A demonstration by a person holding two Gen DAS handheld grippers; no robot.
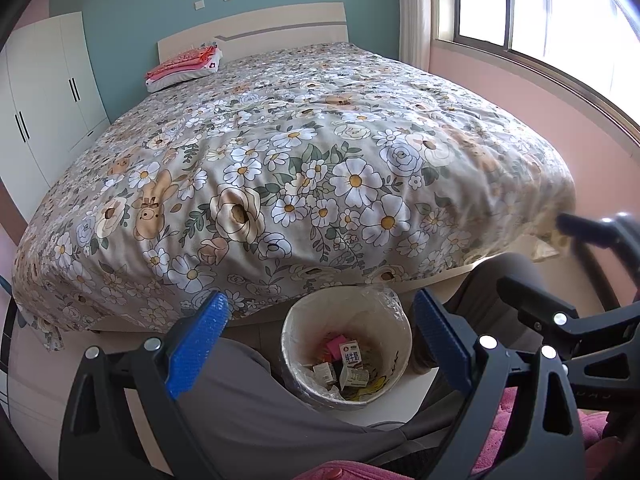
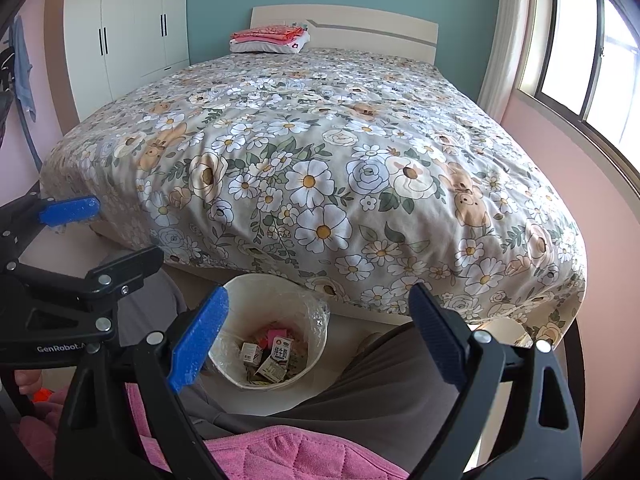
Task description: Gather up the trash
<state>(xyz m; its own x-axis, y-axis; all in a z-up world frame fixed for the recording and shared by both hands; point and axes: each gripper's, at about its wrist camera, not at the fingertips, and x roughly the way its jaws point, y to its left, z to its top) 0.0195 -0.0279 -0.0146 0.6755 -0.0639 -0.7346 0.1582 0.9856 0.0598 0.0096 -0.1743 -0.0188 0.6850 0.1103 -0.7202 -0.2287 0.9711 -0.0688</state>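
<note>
Blue-padded fingers [image 1: 198, 344] of the left tool [image 1: 320, 340] fill the near field of the left wrist view, spread wide with nothing between them. Right tool [image 2: 316, 336]: likewise spread wide and empty; its own view also catches the left tool's fingers at the left edge.

Trash bin [image 1: 347, 346]: cream, round, lined with a clear plastic bag, standing on the floor at the foot of the bed [image 1: 280, 160], between the seated person's grey-trousered legs [image 1: 256, 408]. It sits below and ahead of both tools. In the left wrist view it falls almost centrally between the fingers; in the right wrist view the bin [image 2: 272, 332] lies left of centre, nearer the left finger. Judged from this, the left tool is the better lined up with the opening, though neither touches the rim.

Contents: small milk cartons [image 1: 352, 364], a pink scrap, assorted wrappers; already in the bin.

Floral quilt: no loose trash visible on it. Folded pink cloth [image 1: 186, 65] on a pillow by the headboard. Further items to collect: none visible.
</note>
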